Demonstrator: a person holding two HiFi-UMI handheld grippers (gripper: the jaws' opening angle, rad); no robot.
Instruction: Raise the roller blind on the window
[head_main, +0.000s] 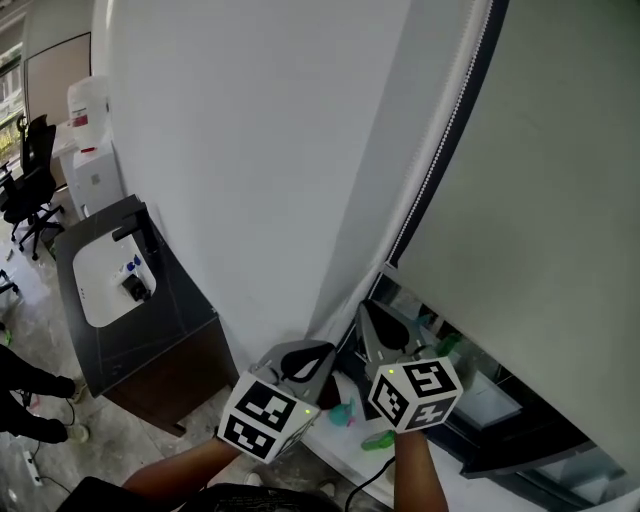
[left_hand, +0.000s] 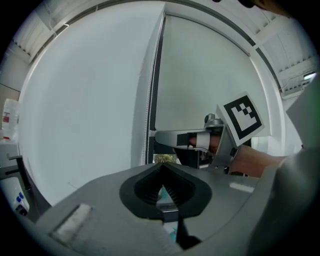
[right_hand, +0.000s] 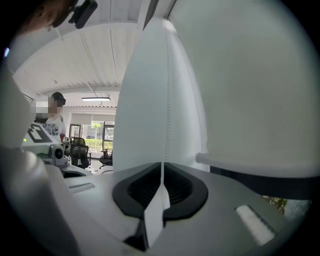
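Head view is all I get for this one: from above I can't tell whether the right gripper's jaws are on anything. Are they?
Observer: Yes. The right gripper view shows the right gripper shut on the thin white bead chain beside the pale roller blind.
Operator: And the left gripper?
Observer: Shut too, but empty. In the left gripper view the chain hangs left of its jaws, not between them.

cabinet (head_main: 165, 335): dark, against white wall (head_main: 250, 150) | white oval panel (head_main: 100, 280): on cabinet top | small dark item (head_main: 135, 287): panel's right edge | water dispenser (head_main: 92, 150): beyond cabinet | office chair (head_main: 30, 190): black, far left | teal bits (head_main: 345, 412): sill's near edge
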